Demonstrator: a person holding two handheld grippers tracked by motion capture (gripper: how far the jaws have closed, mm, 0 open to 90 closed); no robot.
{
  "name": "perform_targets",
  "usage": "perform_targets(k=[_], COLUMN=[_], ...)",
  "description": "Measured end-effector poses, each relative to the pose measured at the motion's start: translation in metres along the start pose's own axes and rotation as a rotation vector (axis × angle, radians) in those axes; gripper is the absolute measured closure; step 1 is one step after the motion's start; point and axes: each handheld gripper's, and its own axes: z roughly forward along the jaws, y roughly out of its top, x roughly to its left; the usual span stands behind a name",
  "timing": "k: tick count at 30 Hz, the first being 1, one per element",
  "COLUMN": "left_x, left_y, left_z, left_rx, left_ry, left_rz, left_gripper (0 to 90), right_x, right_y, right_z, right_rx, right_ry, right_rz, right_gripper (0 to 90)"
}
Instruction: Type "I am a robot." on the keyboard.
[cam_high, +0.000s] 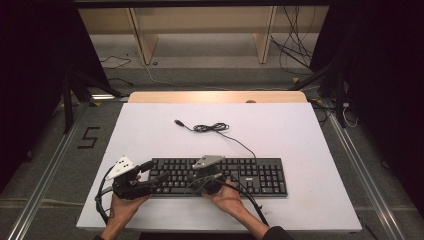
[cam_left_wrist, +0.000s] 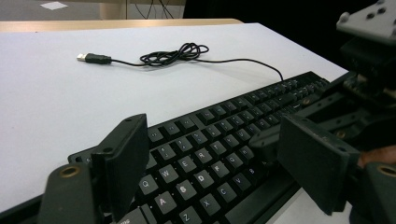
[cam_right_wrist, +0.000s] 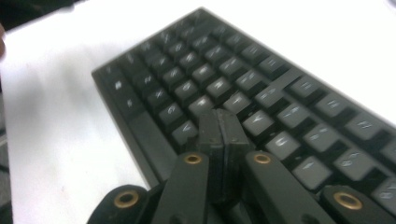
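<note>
Fingers (cam_right_wrist: 223, 135) of the right gripper (cam_high: 210, 181) are pressed together, empty, tips at the keys of the black keyboard (cam_high: 250, 175) lying on the white surface (cam_high: 300, 135). The left gripper (cam_left_wrist: 210, 158) fingers stand apart over legible Q, A, S, D, Z keys.

Bright overhead light washes out the white table (cam_high: 300, 150); the surroundings stay dark. The keyboard (cam_right_wrist: 224, 79) blurs up close.

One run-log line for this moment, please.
left gripper: open, over keyboard left end | right gripper: shut, tips at keys | USB cable: loose on table
</note>
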Motion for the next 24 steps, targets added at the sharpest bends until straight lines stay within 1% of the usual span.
perform_targets(k=[2, 5, 6, 8, 9, 10, 12, 19, 24], left_x=[0.0, 0.0, 0.0, -0.001, -0.001, -0.001, -0.001, -0.001, 0.0], left_y=[0.0, 0.0, 0.0, 0.0, 0.0, 0.0, 0.0, 0.0, 0.0], left_z=[0.0, 0.0, 0.0, 0.0, 0.0, 0.0, 0.0, 0.0, 0.0], left_rx=[-0.001, 0.0, 0.0, -0.001, -0.002, -0.002, 0.0, 0.0, 0.0], left_ry=[0.0, 0.0, 0.0, -0.001, 0.0, 0.0, 0.0, -0.001, -0.001], left_rz=[0.001, 0.001, 0.002, 0.002, 0.0, 0.0, 0.002, 0.003, 0.002], left_gripper=[24.7, 24.7, 24.7, 24.7, 24.7, 24.7, 24.6, 24.7, 24.7], right_x=[-0.003, -0.007, -0.008, -0.011, -0.012, -0.012, -0.014, -0.02, -0.023], right_y=[0.002, 0.003, 0.004, 0.003, 0.004, 0.004, 0.004, 0.005, 0.004], right_z=[-0.006, -0.013, -0.015, -0.018, -0.02, -0.021, -0.024, -0.032, -0.039], right_rx=[-0.026, -0.048, -0.055, -0.071, -0.074, -0.076, -0.084, -0.111, -0.129], right_ry=[0.005, 0.007, 0.008, 0.013, 0.012, 0.007, -0.003, -0.025, -0.03], right_rz=[0.014, 0.021, 0.027, 0.034, 0.038, 0.044, 0.048, 0.06, 0.057], right_gripper=[89.2, 83.4, 80.0, 65.6, 59.9, 55.1, 49.0, 34.6, 27.8])
